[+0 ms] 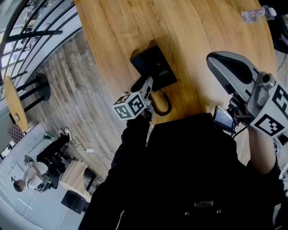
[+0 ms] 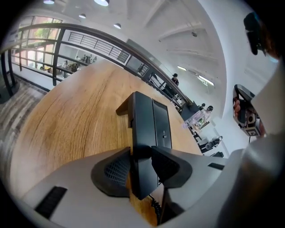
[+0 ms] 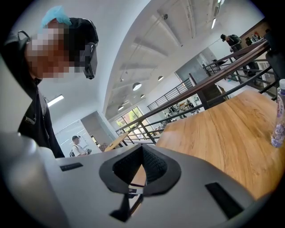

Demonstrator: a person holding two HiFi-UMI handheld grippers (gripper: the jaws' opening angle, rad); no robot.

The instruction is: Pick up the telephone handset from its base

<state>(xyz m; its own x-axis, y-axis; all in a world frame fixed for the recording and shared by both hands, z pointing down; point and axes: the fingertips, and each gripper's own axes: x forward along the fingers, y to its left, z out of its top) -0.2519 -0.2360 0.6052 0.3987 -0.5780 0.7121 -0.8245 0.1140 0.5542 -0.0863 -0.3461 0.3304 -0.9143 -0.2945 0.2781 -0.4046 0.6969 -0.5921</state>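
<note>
A black telephone base (image 1: 157,67) sits on the wooden table (image 1: 189,27), with its coiled cord (image 1: 163,107) curling toward me. The black handset (image 2: 142,142) lies along the left side of the base (image 2: 162,124). My left gripper (image 2: 141,161) is shut on the handset's near end, and both ribbed pads press its sides. In the head view the left gripper (image 1: 146,85) reaches down to the phone's near corner. My right gripper (image 1: 213,59) hovers over the table right of the phone. Seen in its own view, the right gripper (image 3: 142,149) is shut on nothing.
A clear plastic bottle (image 1: 256,13) lies at the table's far right; it also shows as the bottle (image 3: 278,116). The table's left edge drops to a wood floor with a railing (image 1: 27,31). Another person (image 1: 29,177) is on the level below.
</note>
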